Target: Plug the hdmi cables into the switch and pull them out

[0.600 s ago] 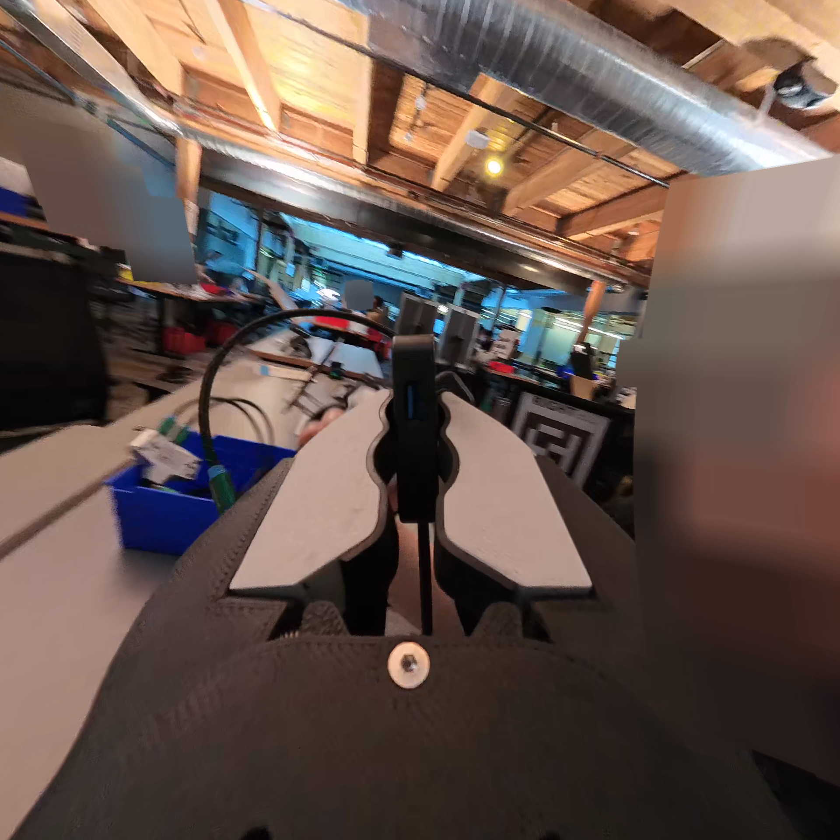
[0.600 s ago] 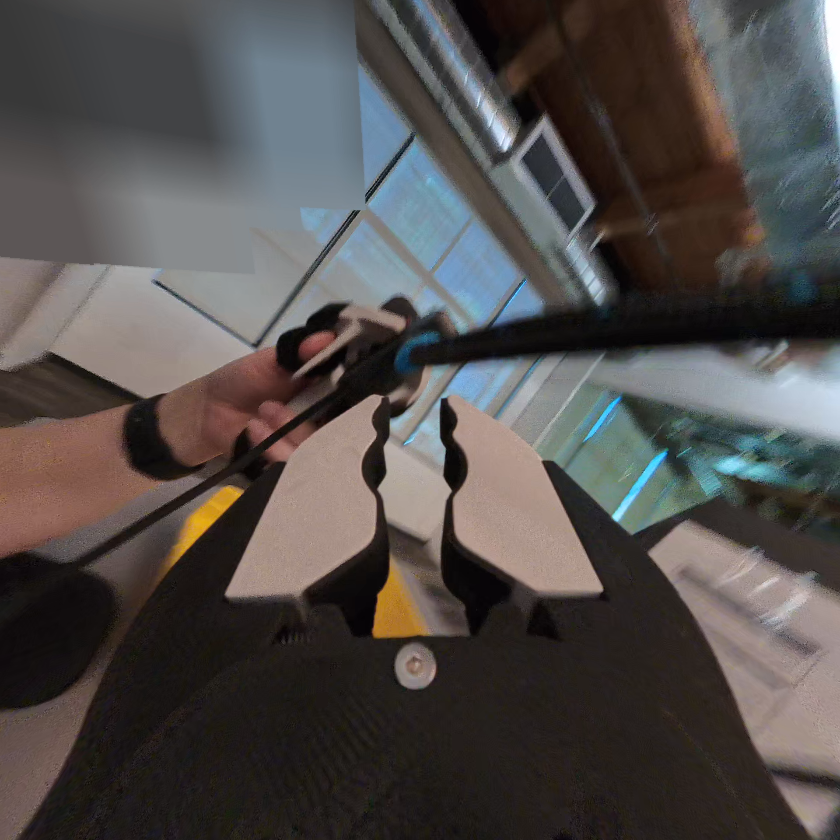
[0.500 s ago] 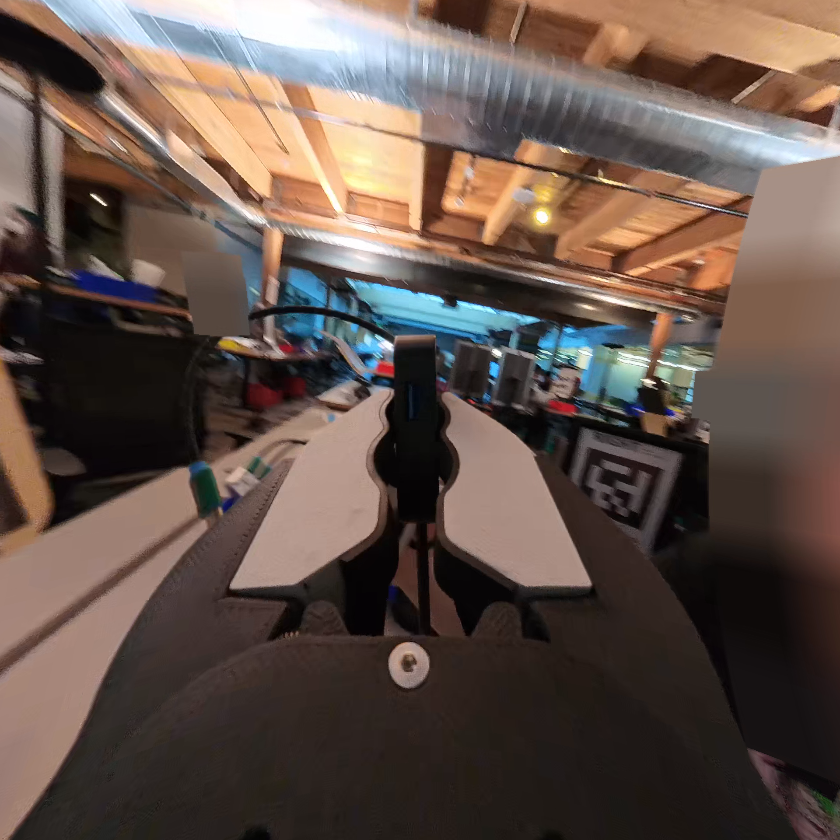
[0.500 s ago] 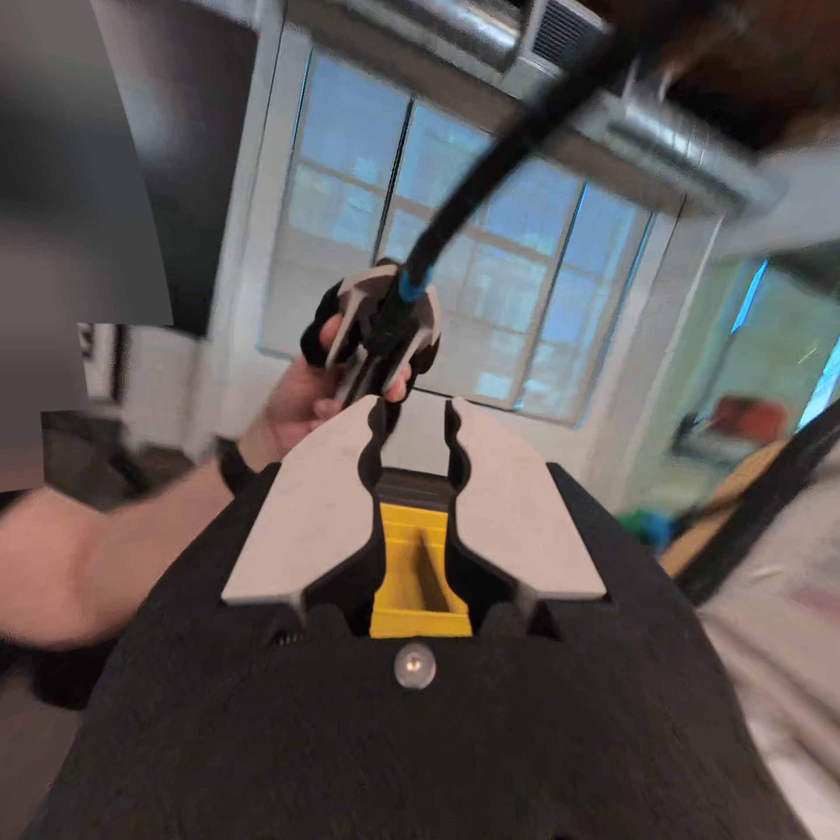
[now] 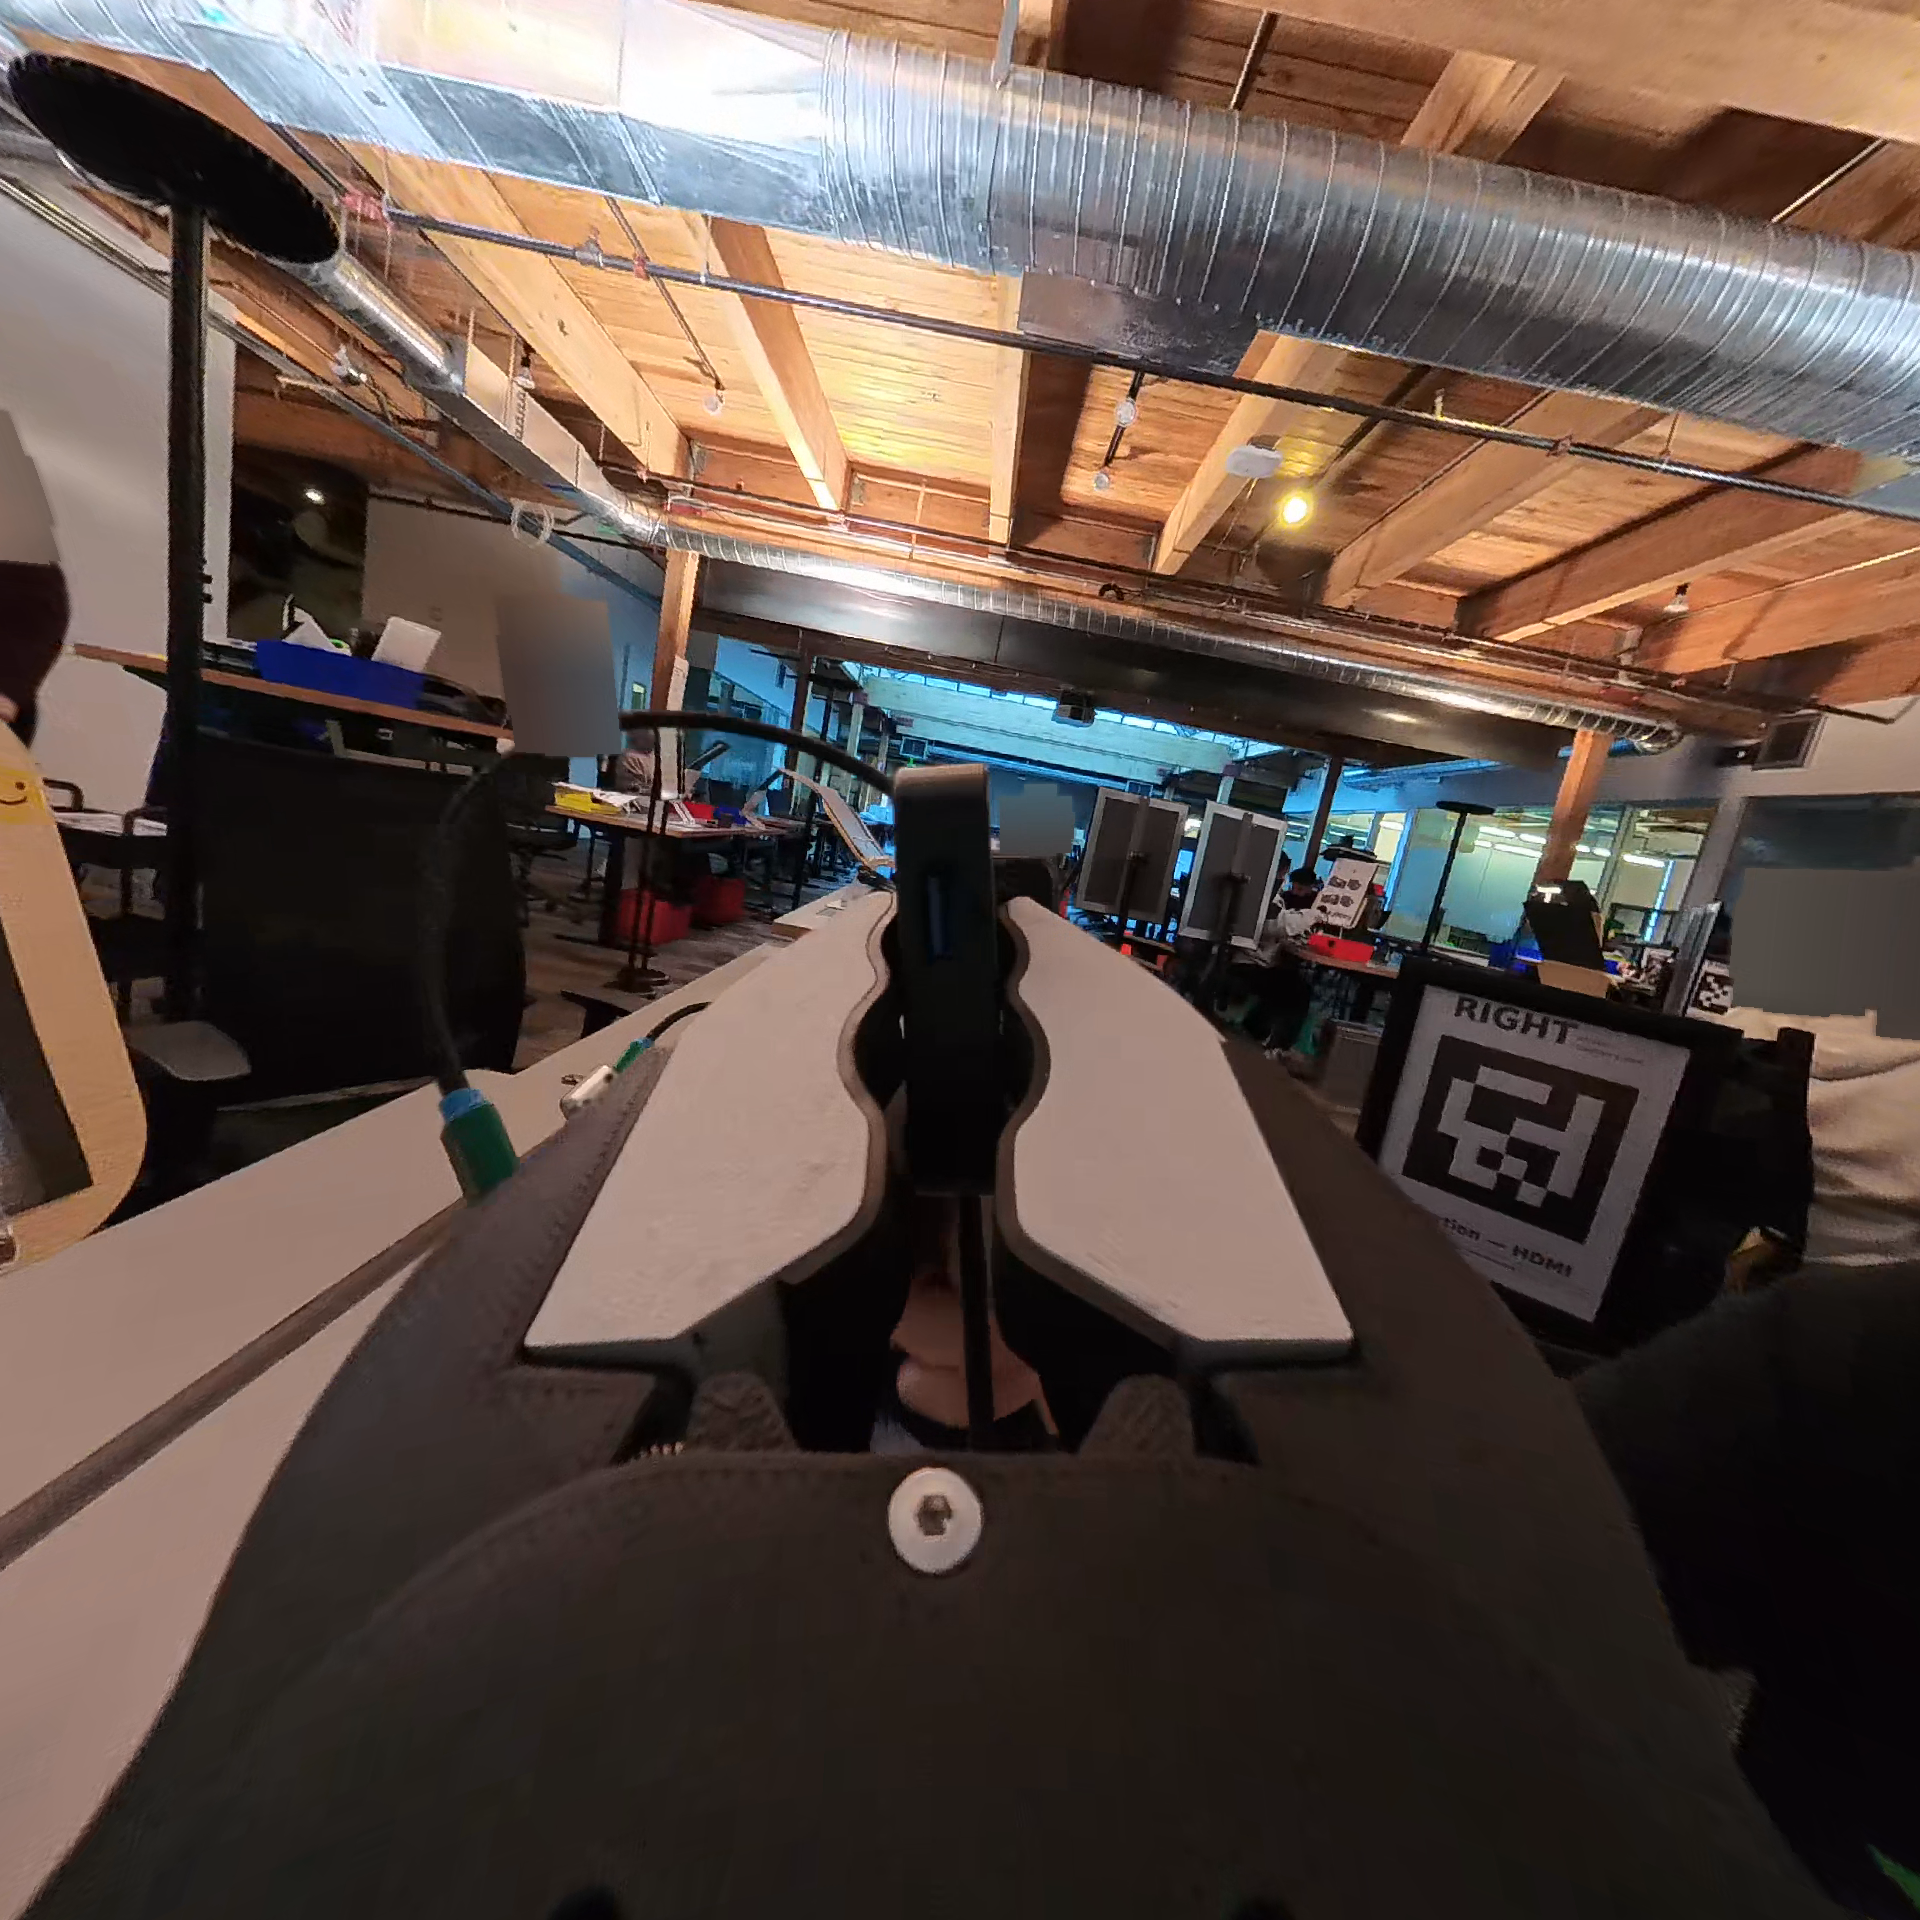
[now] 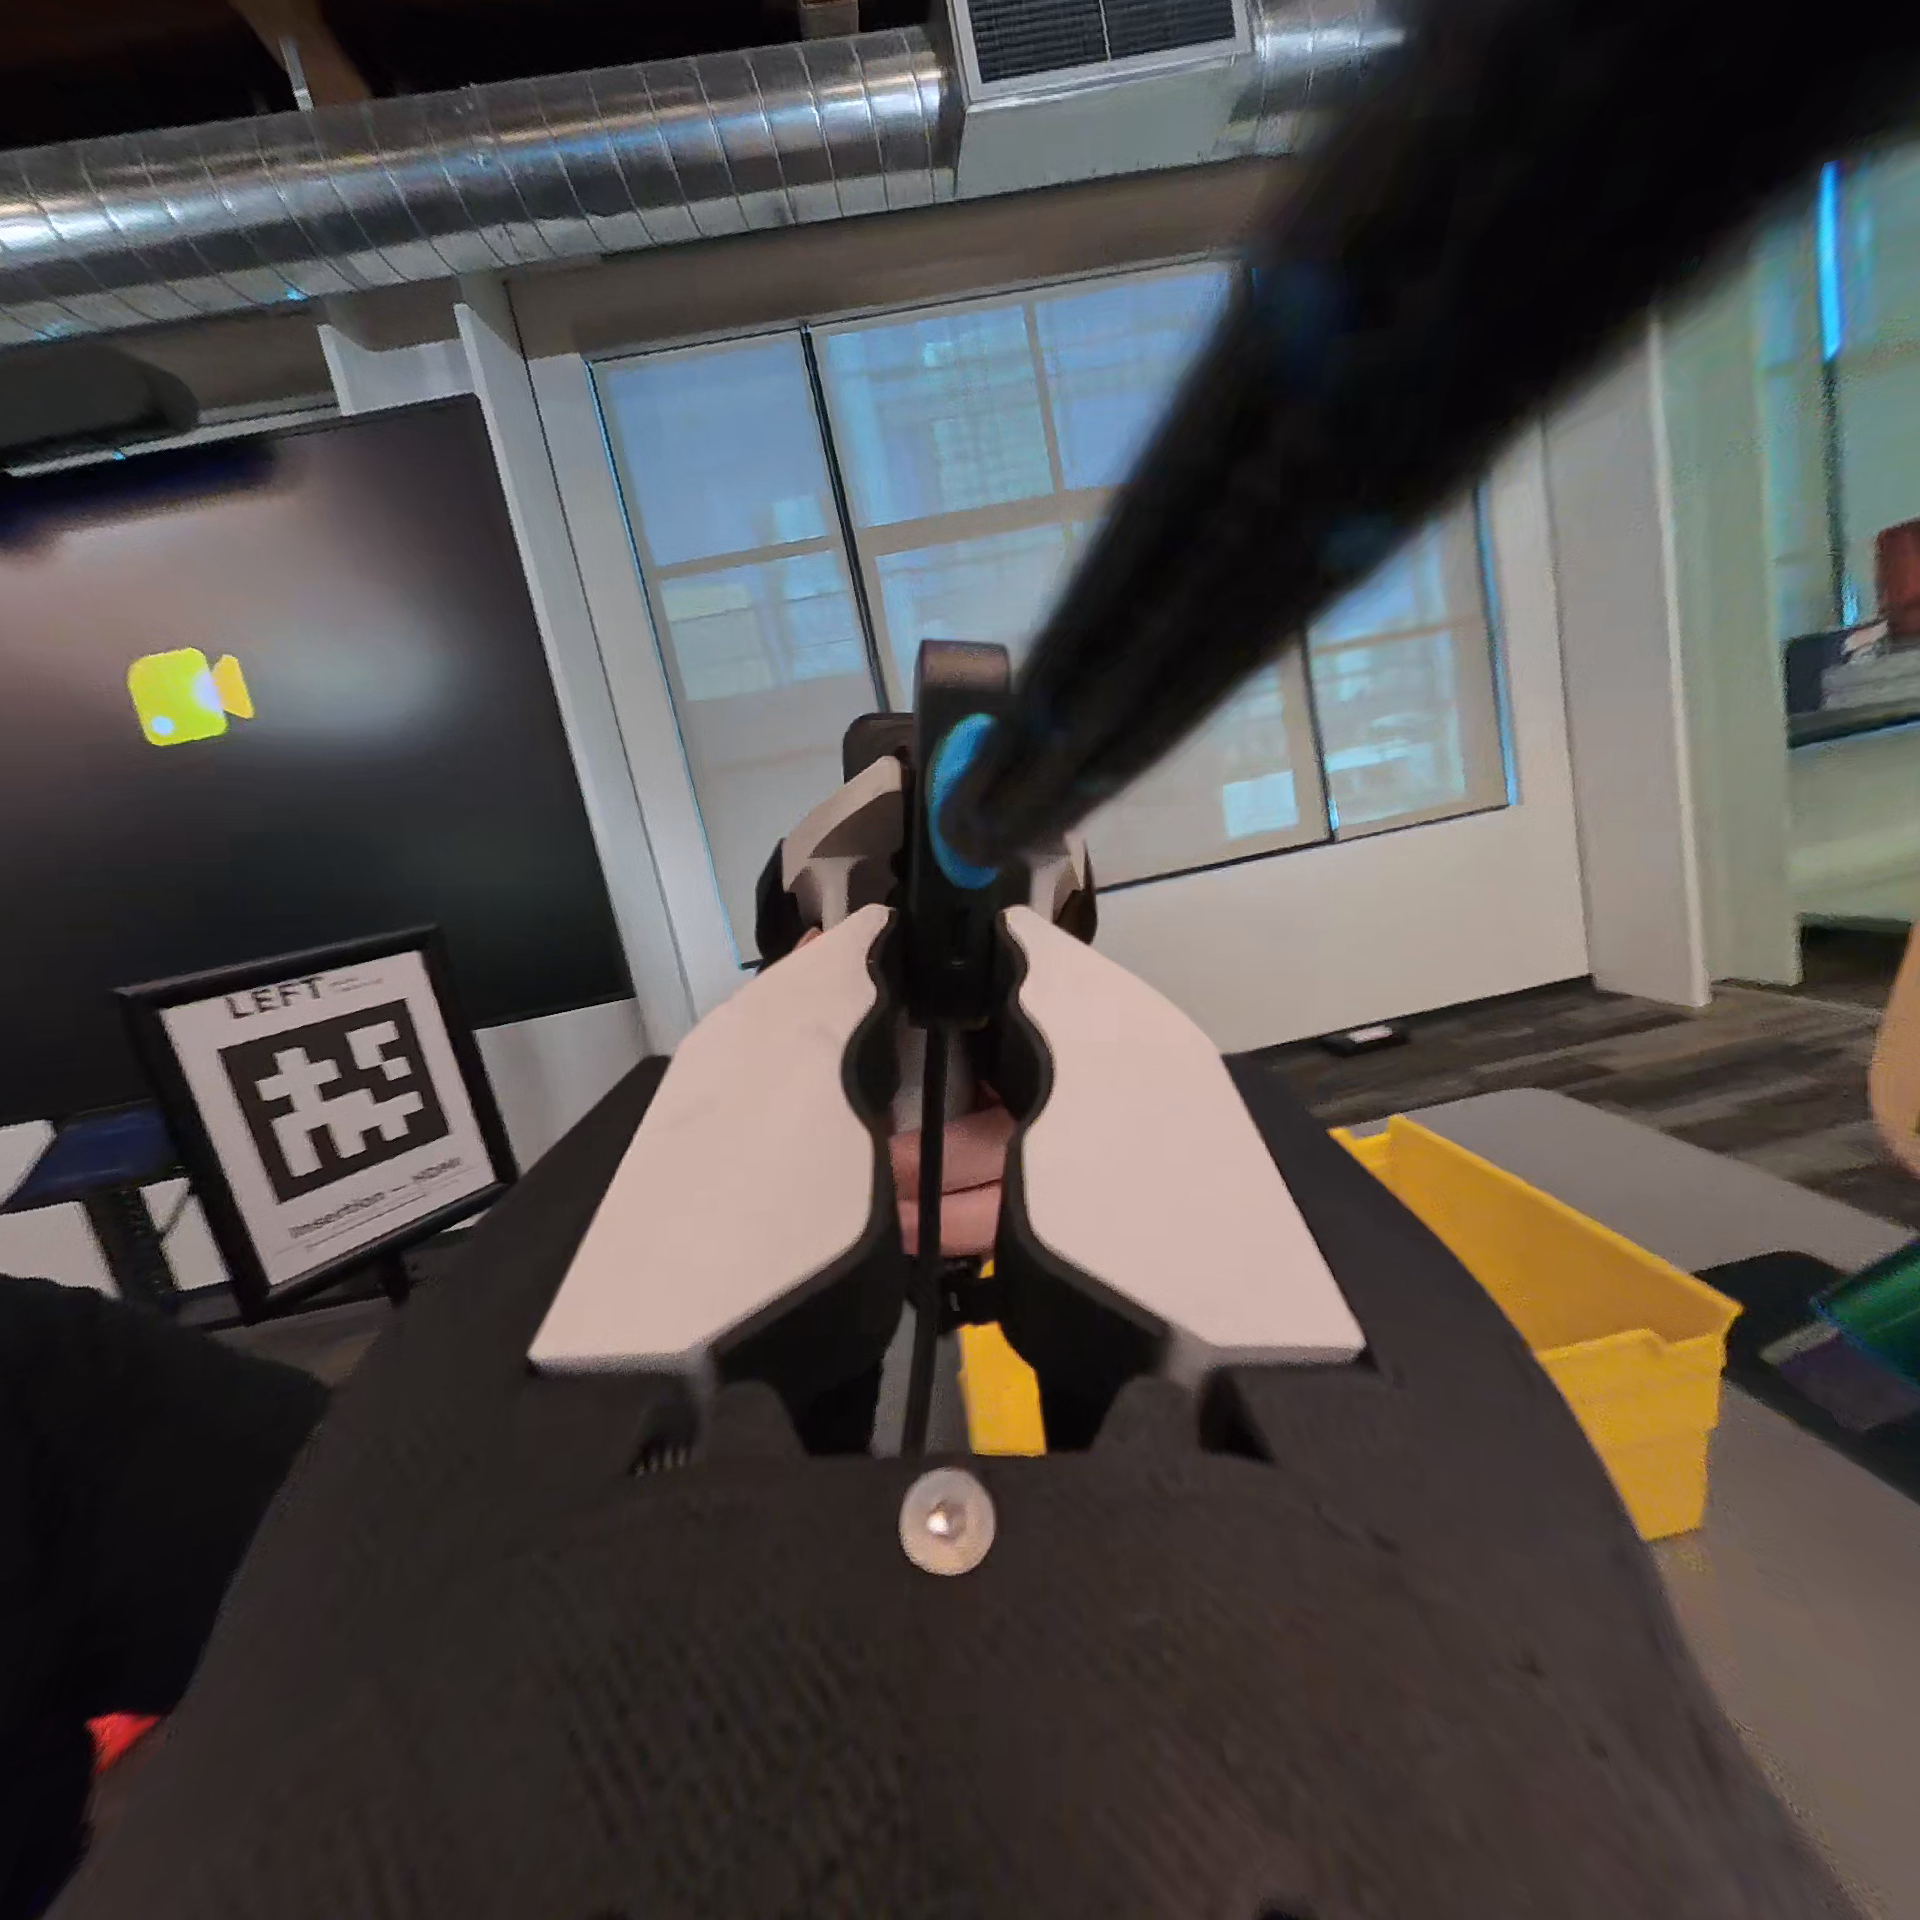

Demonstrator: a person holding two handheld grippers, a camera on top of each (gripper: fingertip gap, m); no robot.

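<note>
My left gripper (image 5: pixel 943 935) is shut on the black HDMI switch (image 5: pixel 940 1039) and holds it edge-on and upright above the table. A thin black lead hangs down from it between the fingers. A black cable with a green-collared plug (image 5: pixel 476 1143) loops loose at the left. In the right wrist view the switch (image 6: pixel 956 831) stands edge-on with a blue-collared HDMI cable (image 6: pixel 1195 582) plugged into it, running up right past the camera. My right gripper (image 6: pixel 948 935) has its jaws closed against the switch's lower part, just below that plug. The left gripper's fingers (image 6: pixel 831 852) show behind the switch.
A yellow bin (image 6: pixel 1538 1299) sits on the grey table at the right. Framed marker boards stand nearby, one in the right wrist view (image 6: pixel 322 1101) and one in the left wrist view (image 5: pixel 1507 1143). A large dark screen (image 6: pixel 260 727) is behind. A floor lamp pole (image 5: pixel 187 623) stands at the left of the white table (image 5: pixel 156 1351). The tips of both grippers are at nearly the same place.
The right gripper swung round to face the switch and its jaws narrowed around it. The left view turned left, so the blue bin left the frame; the switch stayed gripped.
</note>
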